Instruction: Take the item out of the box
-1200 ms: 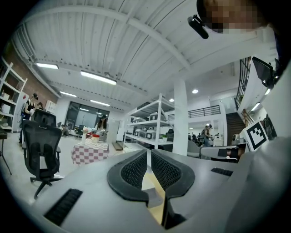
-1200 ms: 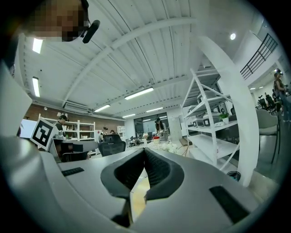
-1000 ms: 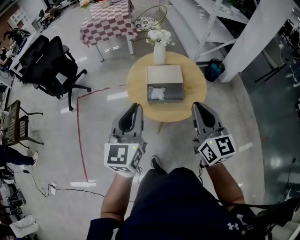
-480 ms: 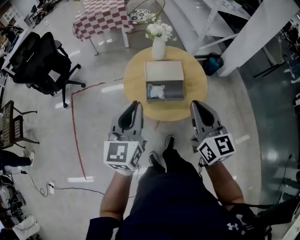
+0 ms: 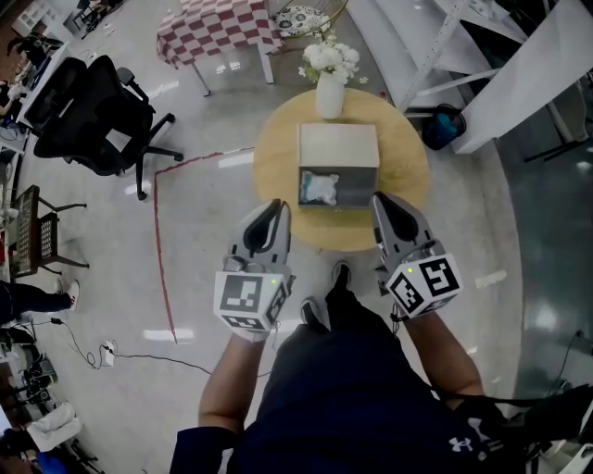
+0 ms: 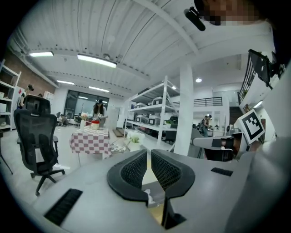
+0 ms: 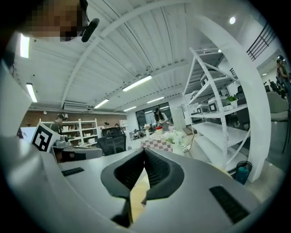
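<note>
Head view: I hold my left gripper and my right gripper side by side at the near edge of the round wooden table, one toward each near corner of the box. Neither touches the box. The box sits in the middle of the tabletop with its pale lid folded back to the far side and its grey compartment open toward me. The white item lies inside that compartment, toward its left side, crumpled and soft-looking.

In the left gripper view my left gripper has its two ribbed fingers drawn together, with only a thin slit between them and nothing held. In the right gripper view my right gripper is likewise closed tip to tip and empty, with the yellow tabletop showing through the gap below.

At the far edge of the table stands a white vase of pale flowers. Farther off and to the left is a checkered table, and a black office chair stands well to the left. A red line runs along the floor on the left. A teal bin sits on the floor just right of the table, beside white shelving.
</note>
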A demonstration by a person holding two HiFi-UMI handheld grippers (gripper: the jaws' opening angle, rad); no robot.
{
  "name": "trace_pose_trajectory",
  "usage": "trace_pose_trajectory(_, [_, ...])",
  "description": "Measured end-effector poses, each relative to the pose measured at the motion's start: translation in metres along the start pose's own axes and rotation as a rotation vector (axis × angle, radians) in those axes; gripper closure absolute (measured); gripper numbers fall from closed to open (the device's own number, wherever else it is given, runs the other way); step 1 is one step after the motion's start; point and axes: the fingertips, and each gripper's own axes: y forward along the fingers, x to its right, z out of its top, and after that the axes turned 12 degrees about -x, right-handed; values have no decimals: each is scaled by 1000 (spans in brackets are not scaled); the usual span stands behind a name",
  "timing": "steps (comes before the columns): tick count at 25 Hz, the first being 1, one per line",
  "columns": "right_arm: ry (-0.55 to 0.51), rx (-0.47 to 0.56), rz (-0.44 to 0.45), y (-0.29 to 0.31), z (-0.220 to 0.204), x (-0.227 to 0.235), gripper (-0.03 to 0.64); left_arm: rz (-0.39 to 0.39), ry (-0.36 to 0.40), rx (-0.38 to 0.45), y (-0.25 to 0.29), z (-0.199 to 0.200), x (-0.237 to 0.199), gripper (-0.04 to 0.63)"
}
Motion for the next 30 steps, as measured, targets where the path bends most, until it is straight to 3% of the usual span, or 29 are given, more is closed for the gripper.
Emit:
trace_pose_trajectory(8, [32,-64,65,47,-6,52,604,47,26,-100,70,-14,-7,552])
trace_pose_trajectory(21, [66,-105,118,81,-6,110,604,50,125,-298,158,-62,-12,551])
trace_pose_trajectory(30, [133,-131,67,92,-19,112,604,-78,231,-477,188,-109,-25,506])
